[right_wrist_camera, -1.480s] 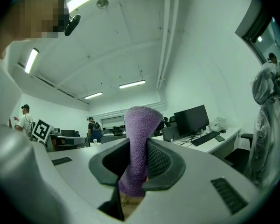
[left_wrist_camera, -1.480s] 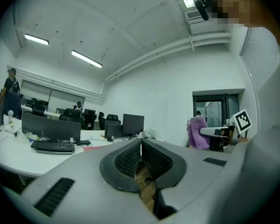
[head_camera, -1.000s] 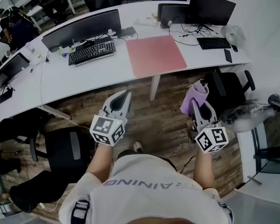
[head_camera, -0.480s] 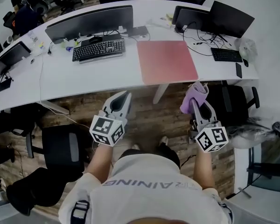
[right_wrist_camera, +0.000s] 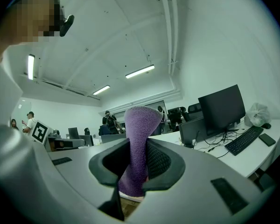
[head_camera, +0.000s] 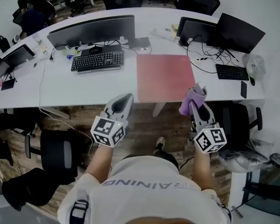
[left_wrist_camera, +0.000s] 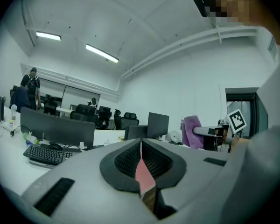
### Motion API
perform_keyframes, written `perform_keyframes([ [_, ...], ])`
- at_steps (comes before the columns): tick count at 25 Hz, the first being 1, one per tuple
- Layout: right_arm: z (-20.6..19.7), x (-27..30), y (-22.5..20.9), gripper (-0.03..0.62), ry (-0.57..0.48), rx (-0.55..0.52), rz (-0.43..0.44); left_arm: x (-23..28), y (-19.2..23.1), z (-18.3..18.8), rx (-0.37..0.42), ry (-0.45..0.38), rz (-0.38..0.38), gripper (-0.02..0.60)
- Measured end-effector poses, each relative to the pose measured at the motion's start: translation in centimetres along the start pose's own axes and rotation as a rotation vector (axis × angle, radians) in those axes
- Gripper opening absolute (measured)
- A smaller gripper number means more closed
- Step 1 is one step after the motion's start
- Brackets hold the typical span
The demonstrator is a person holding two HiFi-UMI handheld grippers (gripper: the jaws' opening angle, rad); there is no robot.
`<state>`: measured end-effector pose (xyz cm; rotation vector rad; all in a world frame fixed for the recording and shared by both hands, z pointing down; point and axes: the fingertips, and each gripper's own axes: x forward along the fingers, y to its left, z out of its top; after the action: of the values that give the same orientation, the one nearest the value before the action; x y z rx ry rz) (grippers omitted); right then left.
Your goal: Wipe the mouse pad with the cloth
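A pink mouse pad (head_camera: 164,77) lies on the white desk (head_camera: 60,85), to the right of a black keyboard (head_camera: 97,61). My right gripper (head_camera: 196,105) is shut on a purple cloth (head_camera: 191,99), whose top sticks up past the jaws (right_wrist_camera: 139,143). It hangs just off the desk's near edge, at the pad's near right corner. My left gripper (head_camera: 122,102) is shut with nothing in it, short of the desk edge and left of the pad. Through its jaws a sliver of the pink pad (left_wrist_camera: 142,174) shows.
Monitors (head_camera: 91,30) stand along the desk's far side, with a second keyboard (head_camera: 232,72) and tangled cables (head_camera: 207,55) at the right. Black office chairs (head_camera: 60,149) stand on the wooden floor beneath me. People stand far off at the back left (left_wrist_camera: 31,85).
The desk and pad have come nearer in the head view over the second. Both grippers keep their places before me, the cloth still held.
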<state>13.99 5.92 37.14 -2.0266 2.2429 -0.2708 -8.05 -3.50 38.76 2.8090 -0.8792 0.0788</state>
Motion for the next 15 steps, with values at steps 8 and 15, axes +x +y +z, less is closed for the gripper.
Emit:
perform_keyframes([
  [8,2.1,5.2,-10.8,0.098,0.022,0.022,0.075,10.1,-1.9,1.2,0.008,-0.007,0.083,0.035],
  [15,1.6,9.2,-15.5,0.098,0.045,0.046,0.141,14.7,-1.2,0.7,0.004,0.025,0.164,0.035],
])
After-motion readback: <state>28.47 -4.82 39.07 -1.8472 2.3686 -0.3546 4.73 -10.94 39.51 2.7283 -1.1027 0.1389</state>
